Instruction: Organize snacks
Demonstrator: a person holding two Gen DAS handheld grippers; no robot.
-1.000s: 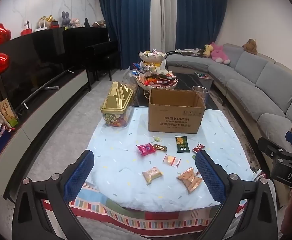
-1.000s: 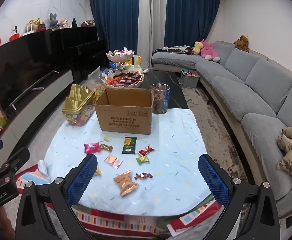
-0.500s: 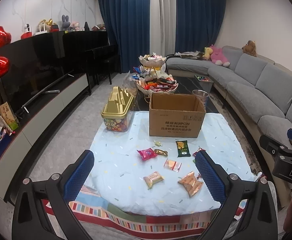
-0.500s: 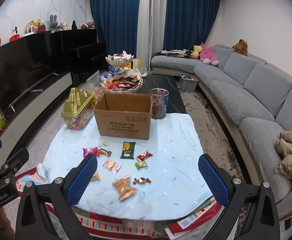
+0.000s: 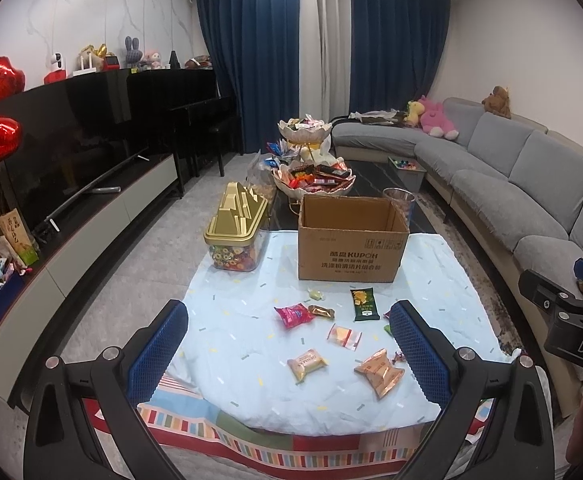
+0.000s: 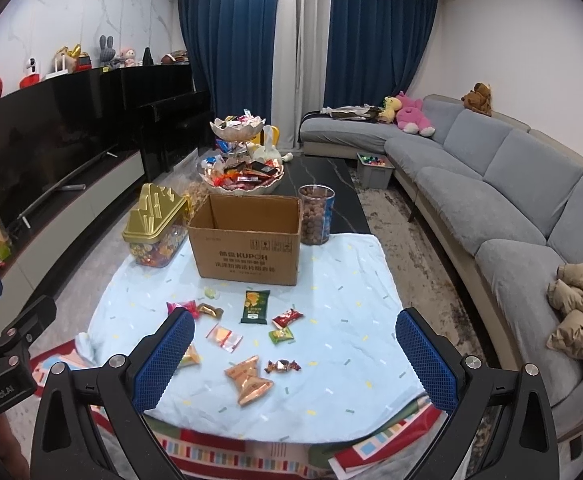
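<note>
Several wrapped snacks [image 6: 254, 306] lie scattered on the pale-blue cloth [image 6: 343, 288] covering the tabletop, just in front of an open cardboard box [image 6: 247, 240]. Left gripper [image 5: 289, 354] and right gripper [image 6: 294, 360] hover level above the near edge, jaws wide, holding nothing.

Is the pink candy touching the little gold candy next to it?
Apart. The left wrist view shows a thin strip of cloth between the pink candy and the gold candy.
</note>
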